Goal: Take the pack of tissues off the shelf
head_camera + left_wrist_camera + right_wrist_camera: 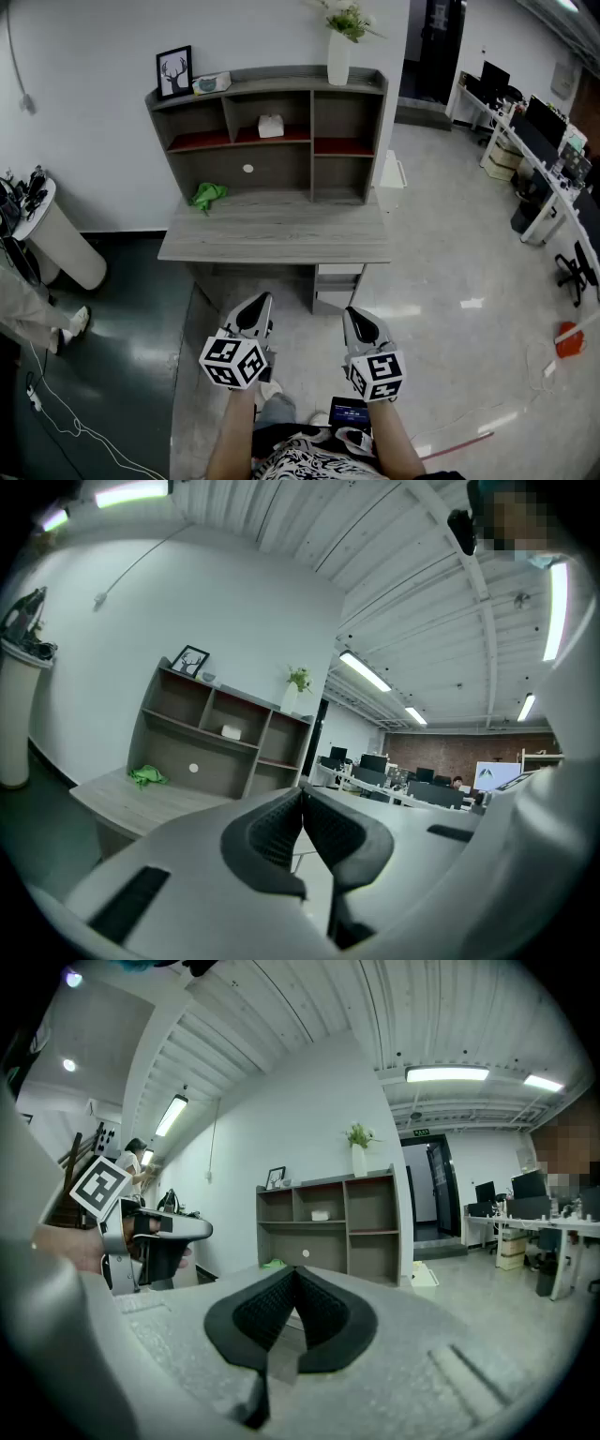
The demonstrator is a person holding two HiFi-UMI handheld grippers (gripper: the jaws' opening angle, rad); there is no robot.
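Observation:
The white pack of tissues [271,126] lies on the red-lined middle shelf of the grey hutch [267,86] on the desk; it shows small in the left gripper view [231,731] and the right gripper view [321,1215]. Both grippers hang in front of the desk, well short of it and pointing roughly level at the shelf. My left gripper [262,300] [302,794] is shut with nothing between its pads. My right gripper [354,315] [294,1274] is also shut and empty. The left gripper [155,1232] appears at the left of the right gripper view.
A green cloth [207,196] lies on the wooden desk [281,239]. On the hutch top stand a framed picture [174,72], a small box [212,83] and a white vase with a plant [338,58]. A white cylinder [67,246] stands left; office desks [539,155] at right.

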